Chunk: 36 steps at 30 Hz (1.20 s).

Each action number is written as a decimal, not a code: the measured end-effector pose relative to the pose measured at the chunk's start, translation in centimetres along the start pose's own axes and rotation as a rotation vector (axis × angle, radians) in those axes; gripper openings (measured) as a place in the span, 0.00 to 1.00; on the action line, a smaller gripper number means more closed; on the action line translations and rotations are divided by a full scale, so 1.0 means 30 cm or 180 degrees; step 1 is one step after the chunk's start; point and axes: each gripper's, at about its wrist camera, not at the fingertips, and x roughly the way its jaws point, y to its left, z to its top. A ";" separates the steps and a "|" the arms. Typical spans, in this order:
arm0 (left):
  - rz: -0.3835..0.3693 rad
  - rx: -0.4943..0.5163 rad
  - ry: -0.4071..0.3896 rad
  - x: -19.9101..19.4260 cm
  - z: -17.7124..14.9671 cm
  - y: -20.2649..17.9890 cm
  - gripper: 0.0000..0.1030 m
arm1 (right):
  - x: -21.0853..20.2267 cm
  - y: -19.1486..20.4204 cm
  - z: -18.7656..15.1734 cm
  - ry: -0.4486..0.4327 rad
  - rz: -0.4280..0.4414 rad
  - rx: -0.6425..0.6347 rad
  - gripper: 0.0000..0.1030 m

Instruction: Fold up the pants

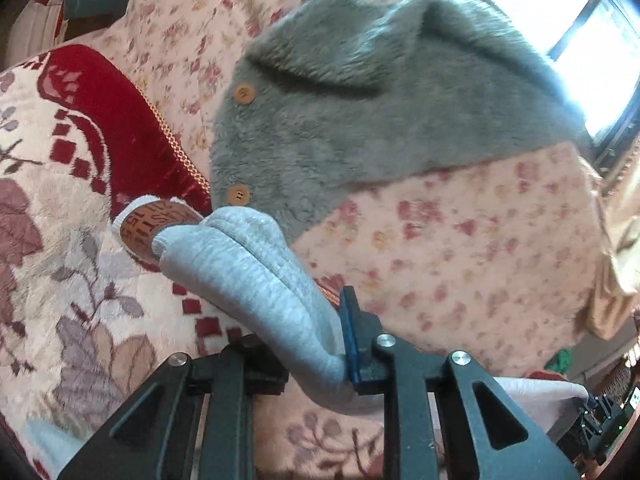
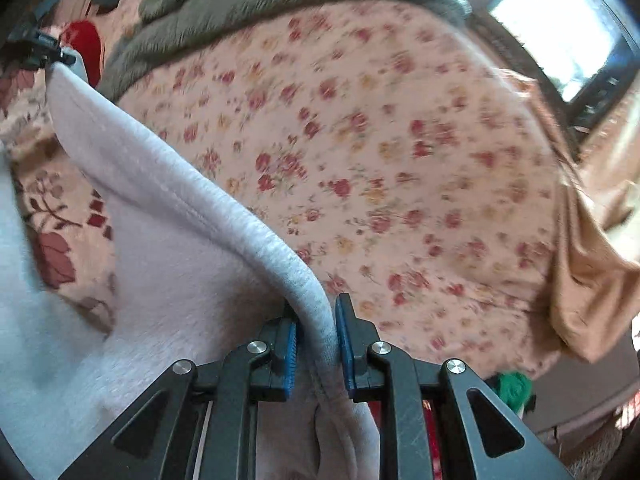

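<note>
The light grey pants (image 1: 248, 272) are lifted over the bed. My left gripper (image 1: 320, 344) is shut on a bunched grey edge of them; an orange-brown printed waistband (image 1: 156, 226) sticks out at the far end. In the right wrist view my right gripper (image 2: 316, 340) is shut on a grey hem of the pants (image 2: 168, 208), whose pale fleecy inside hangs to the left. The hem stretches up left toward the left gripper (image 2: 40, 52), small at the far end.
A grey fluffy garment (image 1: 380, 100) with wooden buttons lies on the pink floral sheet (image 1: 480, 248). A red and cream patterned blanket (image 1: 72, 184) covers the left. A tan cloth (image 2: 592, 280) hangs at the right edge. A bright window (image 2: 560, 28) is behind.
</note>
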 end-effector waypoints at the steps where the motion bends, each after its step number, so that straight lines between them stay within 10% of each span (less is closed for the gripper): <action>1: -0.0028 0.0030 -0.0015 -0.037 -0.026 0.009 0.20 | -0.037 0.008 -0.015 -0.0031 0.0007 0.0010 0.17; 10: -0.0038 0.0052 0.0015 -0.289 -0.285 0.177 0.20 | -0.311 0.243 -0.283 -0.0041 0.0381 -0.0017 0.17; 28: -0.0101 -0.0131 0.0010 -0.457 -0.609 0.442 0.21 | -0.377 0.556 -0.620 0.0505 0.1070 0.0214 0.18; 33: -0.0173 -0.0131 -0.0265 -0.490 -0.621 0.419 0.79 | -0.329 0.583 -0.651 0.0538 0.1095 0.0251 0.22; 36: -0.0119 -0.0110 -0.0355 -0.487 -0.606 0.393 0.81 | -0.326 0.567 -0.655 0.0556 0.1145 0.0422 0.24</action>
